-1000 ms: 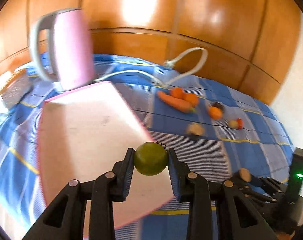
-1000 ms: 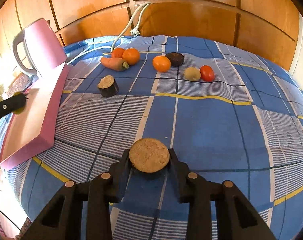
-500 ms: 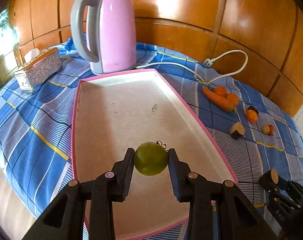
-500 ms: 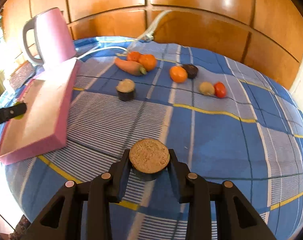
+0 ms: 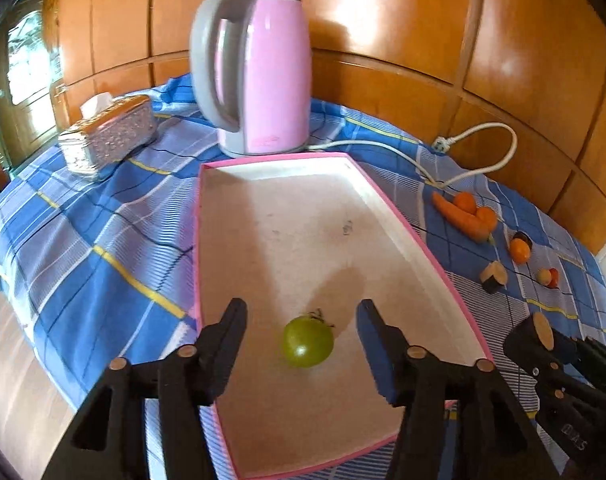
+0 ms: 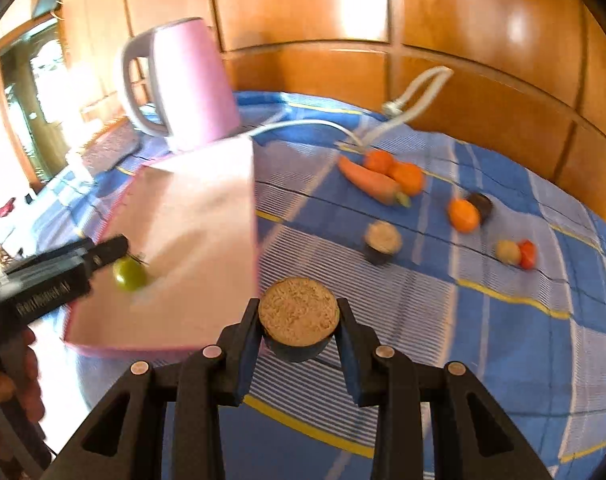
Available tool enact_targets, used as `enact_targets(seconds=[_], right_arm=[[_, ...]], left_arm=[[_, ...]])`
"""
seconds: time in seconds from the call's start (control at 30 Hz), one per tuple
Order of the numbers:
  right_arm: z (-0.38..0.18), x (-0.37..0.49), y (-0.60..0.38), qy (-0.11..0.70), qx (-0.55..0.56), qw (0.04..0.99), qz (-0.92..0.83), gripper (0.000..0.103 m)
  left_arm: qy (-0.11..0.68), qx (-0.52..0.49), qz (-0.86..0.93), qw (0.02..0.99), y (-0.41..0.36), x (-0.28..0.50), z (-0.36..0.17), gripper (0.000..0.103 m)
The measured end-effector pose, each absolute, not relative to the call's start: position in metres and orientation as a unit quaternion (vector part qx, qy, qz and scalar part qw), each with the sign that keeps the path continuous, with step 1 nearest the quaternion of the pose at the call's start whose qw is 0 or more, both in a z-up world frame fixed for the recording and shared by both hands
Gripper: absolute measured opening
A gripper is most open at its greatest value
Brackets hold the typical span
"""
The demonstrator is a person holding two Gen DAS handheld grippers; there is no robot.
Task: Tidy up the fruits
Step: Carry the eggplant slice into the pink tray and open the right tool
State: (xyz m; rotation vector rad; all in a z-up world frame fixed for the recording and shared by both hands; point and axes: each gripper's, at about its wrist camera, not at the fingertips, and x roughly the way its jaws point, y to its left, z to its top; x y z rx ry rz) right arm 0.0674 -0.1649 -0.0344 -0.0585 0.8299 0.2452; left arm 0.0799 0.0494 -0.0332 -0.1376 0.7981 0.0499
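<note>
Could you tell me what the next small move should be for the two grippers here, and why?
Probably carry the right gripper over the pink tray and let go there. It is shut on a dark fruit half, cut face up, beside the tray. The left gripper has just been opening; the green fruit rests on the tray floor between its pads, untouched, so that hand can back away.

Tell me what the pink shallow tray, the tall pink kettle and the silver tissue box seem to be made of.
Pink shallow tray: probably card or foam board, matt, with a scuffed whitish floor and thin straight walls.
Tall pink kettle: glossy plastic, judging by soft highlights and the moulded grey handle.
Silver tissue box: embossed, glittery metallic surface; whether metal or coated plastic cannot be told.
</note>
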Motion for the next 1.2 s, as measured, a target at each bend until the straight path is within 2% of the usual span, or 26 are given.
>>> enact_targets(seconds=[0.07,0.6,1.2], right_arm=[[-0.032,0.072,-0.152,0.401,-0.027,0.906,0.135,0.036],[-0.041,0.086,-0.091,0.411,-0.05,0.891,0.184,0.036],[-0.024,0.056,-0.135,0.38,-0.018,0.917,0.116,0.036]], left_arm=[[0.385,-0.069,0.037,0.92,0.056,0.076,-0.032,0.068],[0.369,-0.095,0.067,0.922,0.09,0.056,-0.03,0.068],[0.363,-0.061,0.006,0.93,0.046,0.047,-0.024,0.07]])
